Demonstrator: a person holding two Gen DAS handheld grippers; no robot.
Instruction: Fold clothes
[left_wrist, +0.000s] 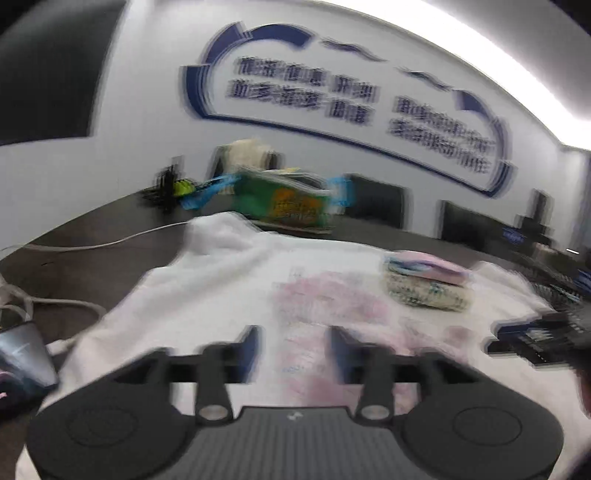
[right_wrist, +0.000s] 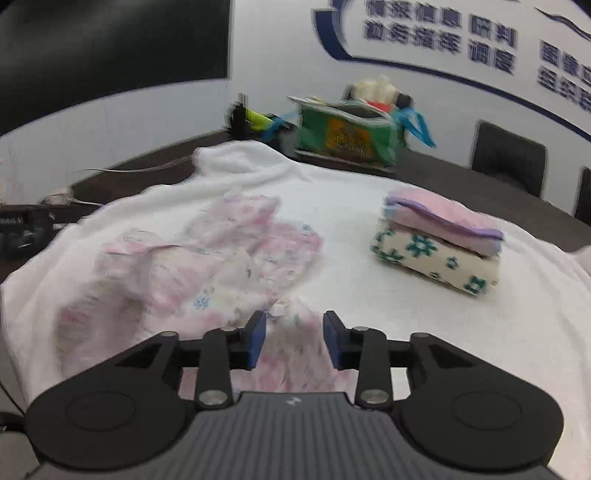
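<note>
A crumpled pink-patterned garment (right_wrist: 207, 254) lies on a white towel (right_wrist: 369, 192) that covers the dark table. In the blurred left wrist view the same garment (left_wrist: 325, 306) shows as a pink smear ahead of my left gripper (left_wrist: 295, 350), which is open and holds nothing. My right gripper (right_wrist: 294, 339) is open too, its blue pads either side of the garment's near edge, not closed on it. To the right sits a stack of folded clothes (right_wrist: 439, 243), pink on top of a white piece with green flowers; the stack (left_wrist: 428, 284) also shows in the left view.
A green bag (right_wrist: 347, 133) with blue handles stands at the table's far side, with a black holder and yellow item (right_wrist: 251, 118) to its left. Cables (left_wrist: 92, 243) run over the dark table at left. Black chairs (right_wrist: 509, 158) stand by the wall. The other gripper (left_wrist: 535, 339) shows at right.
</note>
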